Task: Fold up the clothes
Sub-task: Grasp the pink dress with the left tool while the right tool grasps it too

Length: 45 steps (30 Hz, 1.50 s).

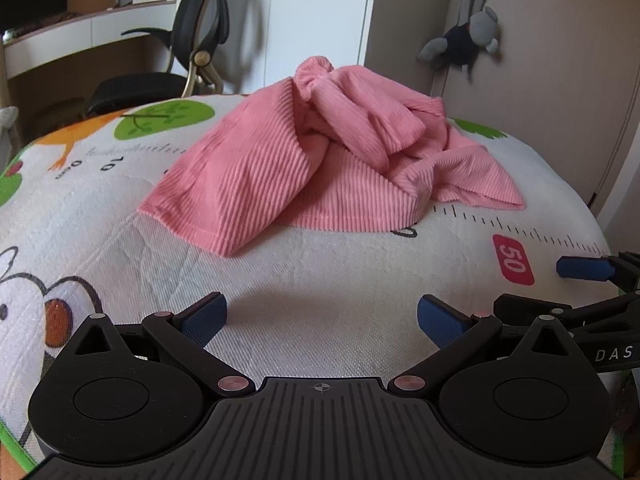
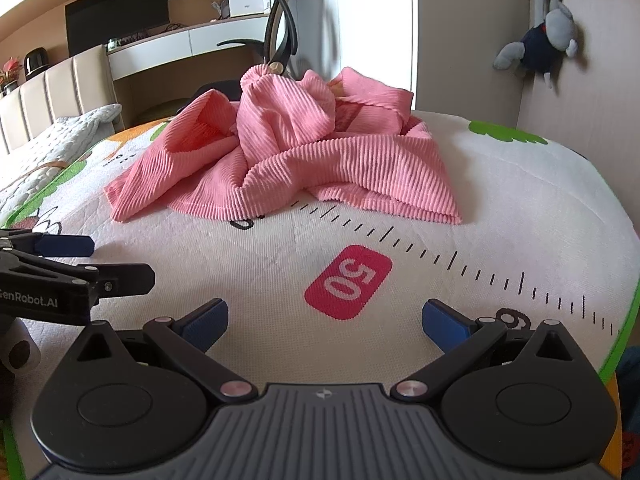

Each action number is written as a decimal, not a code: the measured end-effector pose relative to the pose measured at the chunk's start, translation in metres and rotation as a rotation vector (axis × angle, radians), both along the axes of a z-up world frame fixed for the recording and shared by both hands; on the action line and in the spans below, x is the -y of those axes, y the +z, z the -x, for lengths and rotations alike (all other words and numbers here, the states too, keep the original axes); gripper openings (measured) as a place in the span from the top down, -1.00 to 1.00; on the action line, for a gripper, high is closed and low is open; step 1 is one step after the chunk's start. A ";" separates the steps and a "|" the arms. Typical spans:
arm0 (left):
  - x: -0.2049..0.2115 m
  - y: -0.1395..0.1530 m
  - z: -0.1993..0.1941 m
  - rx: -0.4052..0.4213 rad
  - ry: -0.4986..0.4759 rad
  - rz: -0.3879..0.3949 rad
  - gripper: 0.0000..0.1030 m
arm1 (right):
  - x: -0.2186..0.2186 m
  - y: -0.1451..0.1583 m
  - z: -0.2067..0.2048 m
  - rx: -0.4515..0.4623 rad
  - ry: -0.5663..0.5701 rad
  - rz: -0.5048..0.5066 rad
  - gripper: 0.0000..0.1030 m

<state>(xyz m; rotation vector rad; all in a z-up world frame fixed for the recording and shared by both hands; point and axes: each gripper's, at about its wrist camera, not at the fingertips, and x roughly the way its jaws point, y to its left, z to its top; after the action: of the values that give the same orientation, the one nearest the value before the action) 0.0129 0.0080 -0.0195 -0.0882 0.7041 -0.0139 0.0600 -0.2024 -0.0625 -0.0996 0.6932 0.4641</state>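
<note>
A pink ribbed garment (image 1: 304, 152) lies crumpled in a heap on a white printed mat (image 1: 320, 280); it also shows in the right wrist view (image 2: 296, 156). My left gripper (image 1: 322, 318) is open and empty, low over the mat, in front of the garment and apart from it. My right gripper (image 2: 325, 320) is open and empty, hovering by a red "50" label (image 2: 348, 282). The right gripper's blue finger (image 1: 584, 268) shows at the right edge of the left wrist view. The left gripper's blue finger (image 2: 66, 245) shows at the left of the right wrist view.
A ruler print (image 2: 480, 268) runs across the mat, which has a green border (image 2: 624, 340). A black office chair (image 1: 176, 60) and desk stand behind. A grey plush toy (image 1: 468, 44) hangs on the wall at right. A quilted grey blanket (image 2: 60, 136) lies far left.
</note>
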 end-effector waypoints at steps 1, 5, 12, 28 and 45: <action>0.001 0.000 -0.001 -0.004 -0.002 -0.009 -1.00 | 0.000 0.001 -0.001 -0.007 0.017 -0.001 -1.00; 0.008 -0.003 -0.004 -0.034 -0.020 -0.066 -1.00 | 0.005 0.024 -0.011 0.076 0.072 -0.024 -1.00; -0.010 0.019 -0.019 -0.079 -0.136 -0.018 -1.00 | 0.031 0.030 -0.092 -0.099 0.047 -0.206 -1.00; -0.034 0.019 -0.145 0.055 -0.109 -0.212 -0.41 | 0.024 0.042 -0.110 0.067 0.218 -0.116 -1.00; -0.025 0.016 -0.120 0.034 -0.171 -0.180 0.72 | 0.010 0.017 -0.162 -0.066 0.224 -0.040 0.73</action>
<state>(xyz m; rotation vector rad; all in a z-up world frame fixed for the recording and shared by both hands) 0.1331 0.0333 -0.0031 0.1446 0.6749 -0.1158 0.2223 -0.2122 -0.0459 -0.1250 0.7409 0.6982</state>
